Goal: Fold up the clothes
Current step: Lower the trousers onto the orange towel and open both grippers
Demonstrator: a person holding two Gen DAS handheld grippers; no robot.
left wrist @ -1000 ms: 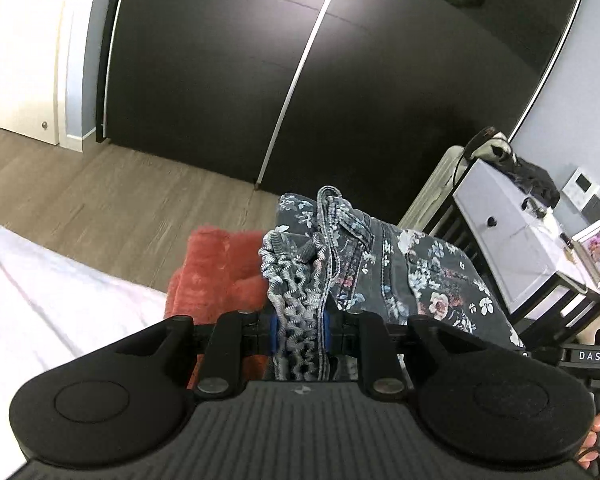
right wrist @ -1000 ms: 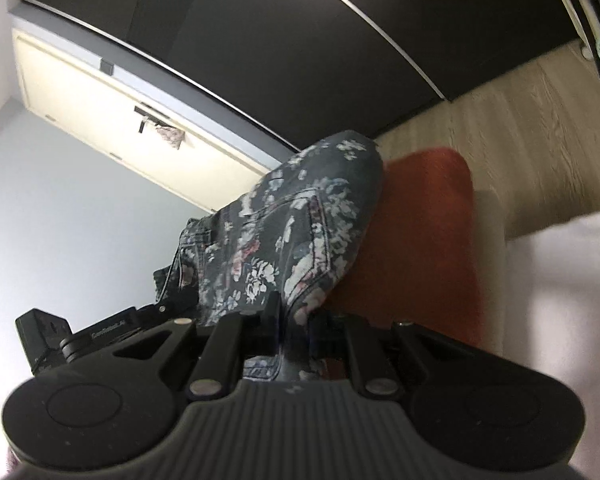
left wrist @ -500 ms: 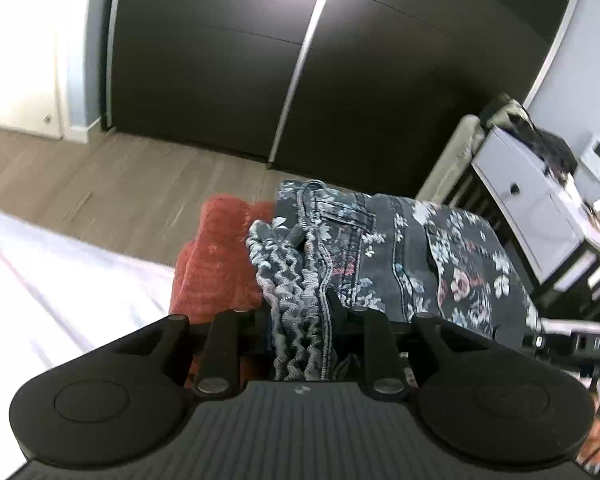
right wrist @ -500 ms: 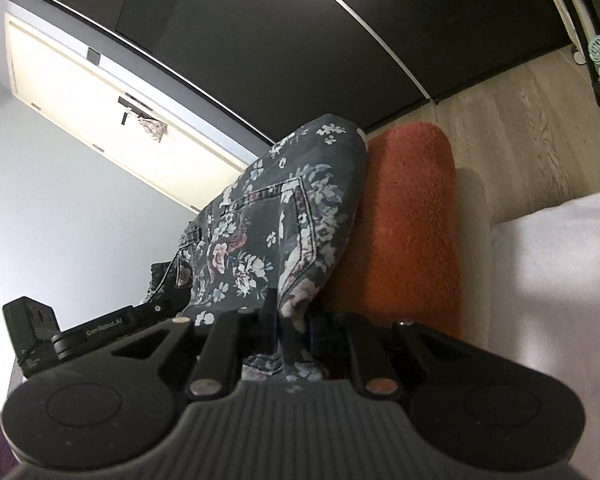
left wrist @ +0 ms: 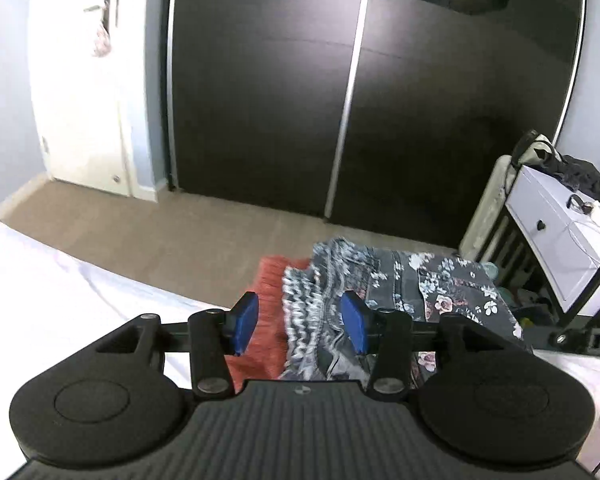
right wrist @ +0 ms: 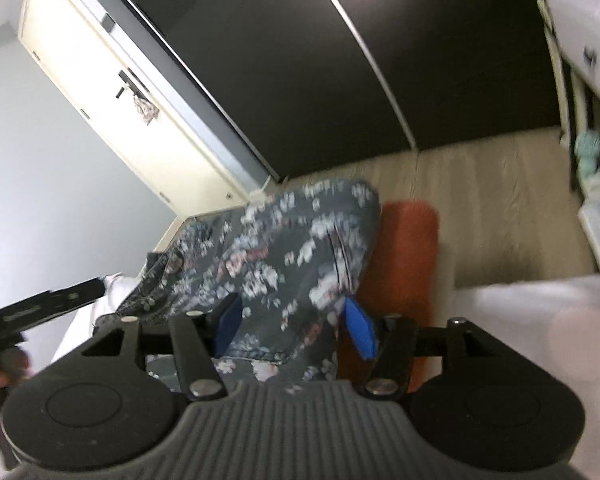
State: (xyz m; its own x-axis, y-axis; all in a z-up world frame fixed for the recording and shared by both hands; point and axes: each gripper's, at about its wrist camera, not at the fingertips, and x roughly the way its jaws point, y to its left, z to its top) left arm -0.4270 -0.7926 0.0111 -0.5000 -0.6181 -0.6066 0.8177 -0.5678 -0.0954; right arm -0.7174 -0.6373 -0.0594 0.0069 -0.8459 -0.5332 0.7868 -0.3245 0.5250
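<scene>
Left tongs (left wrist: 300, 322) spread above floral garment (left wrist: 420, 288)

Ahead of you: dark sliding wardrobe (left wrist: 340, 92), white door (left wrist: 84, 92) at left, pale wood floor (left wrist: 172, 236), white drawer unit (left wrist: 556, 236) right.

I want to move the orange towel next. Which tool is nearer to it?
Left, narrowly. The left tool, open, hangs with one finger over the orange towel; the right tool, open, straddles the floral trousers beside it.
</scene>
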